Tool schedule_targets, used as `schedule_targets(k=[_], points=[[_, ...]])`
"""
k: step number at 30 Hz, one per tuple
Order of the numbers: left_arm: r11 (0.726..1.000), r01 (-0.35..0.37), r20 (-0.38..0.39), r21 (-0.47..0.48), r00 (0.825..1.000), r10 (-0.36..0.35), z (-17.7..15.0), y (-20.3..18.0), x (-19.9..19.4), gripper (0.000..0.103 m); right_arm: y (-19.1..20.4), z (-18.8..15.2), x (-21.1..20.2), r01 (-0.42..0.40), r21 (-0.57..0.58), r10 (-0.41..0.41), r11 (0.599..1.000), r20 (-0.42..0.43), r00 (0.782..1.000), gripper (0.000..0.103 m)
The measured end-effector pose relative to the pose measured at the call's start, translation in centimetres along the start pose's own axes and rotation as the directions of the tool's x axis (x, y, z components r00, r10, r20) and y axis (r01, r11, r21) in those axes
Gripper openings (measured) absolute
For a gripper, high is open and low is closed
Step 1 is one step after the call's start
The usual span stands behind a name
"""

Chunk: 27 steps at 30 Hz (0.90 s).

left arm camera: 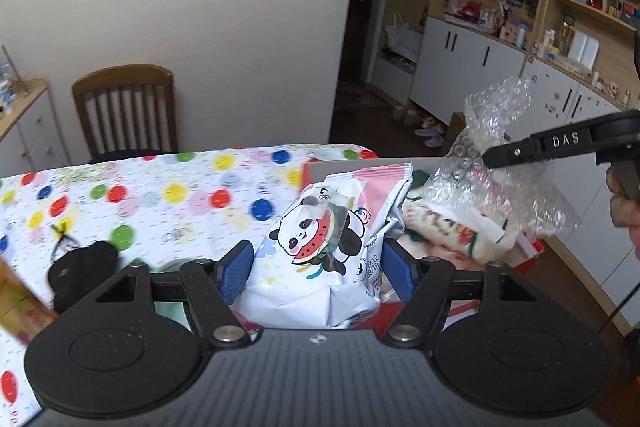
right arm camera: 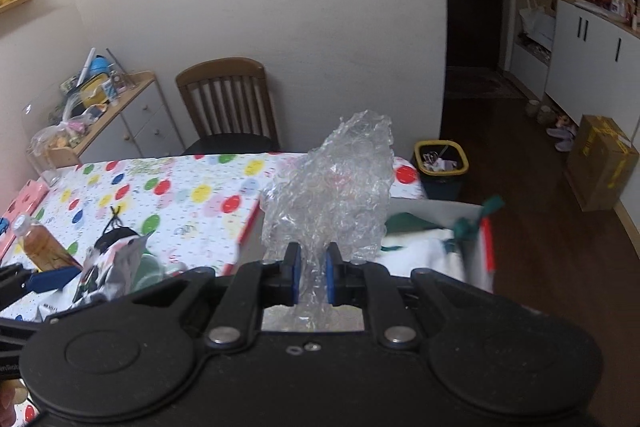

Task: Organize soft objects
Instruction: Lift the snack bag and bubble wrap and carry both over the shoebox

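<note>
Left tongs (left arm camera: 316,269) clenching crinkly panda-print pouch (left arm camera: 320,247), right tongs (right arm camera: 313,279) pinching crumpled bubble wrap (right arm camera: 336,187) — clear, knobbly.

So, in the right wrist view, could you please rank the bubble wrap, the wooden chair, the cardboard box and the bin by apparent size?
1. bubble wrap, though inflated by nearness
2. wooden chair
3. cardboard box
4. bin
</note>
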<state>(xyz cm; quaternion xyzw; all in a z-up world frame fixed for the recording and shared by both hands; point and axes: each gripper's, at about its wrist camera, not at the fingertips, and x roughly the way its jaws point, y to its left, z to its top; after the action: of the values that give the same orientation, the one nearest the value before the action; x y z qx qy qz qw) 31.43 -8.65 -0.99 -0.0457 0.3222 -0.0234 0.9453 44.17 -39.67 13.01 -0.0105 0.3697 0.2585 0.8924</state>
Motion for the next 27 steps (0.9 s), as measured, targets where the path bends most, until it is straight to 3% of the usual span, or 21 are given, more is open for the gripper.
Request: schedule_targets(k=[9, 13, 20, 27], points=[[1.0, -0.008, -0.073, 0.022, 0.997, 0.01, 2.5, -5.0, 6.7, 0.07, -5.2, -1.0, 0.3, -0.004, 0.016, 0.005, 1.0, -0.023, 1.0, 0.012], [0.998, -0.056, -0.105, 0.027, 0.993, 0.059, 3.4, -6.4, 10.0, 0.07, -6.8, -1.2, 0.9, -0.006, 0.005, 0.006, 1.0, -0.037, 0.999, 0.012], [0.994, -0.11, -0.197, -0.011, 0.975, 0.106, 3.8, -7.3, 15.2, 0.07, -8.4, -1.2, 2.7, -0.004, -0.025, 0.002, 1.0, -0.07, 0.998, 0.013], [0.991, -0.133, -0.229, -0.002, 0.965, 0.129, 3.6, -8.1, 18.3, 0.07, -9.1, -1.1, 5.5, -0.018, -0.026, 0.015, 1.0, -0.119, 0.993, 0.014]])
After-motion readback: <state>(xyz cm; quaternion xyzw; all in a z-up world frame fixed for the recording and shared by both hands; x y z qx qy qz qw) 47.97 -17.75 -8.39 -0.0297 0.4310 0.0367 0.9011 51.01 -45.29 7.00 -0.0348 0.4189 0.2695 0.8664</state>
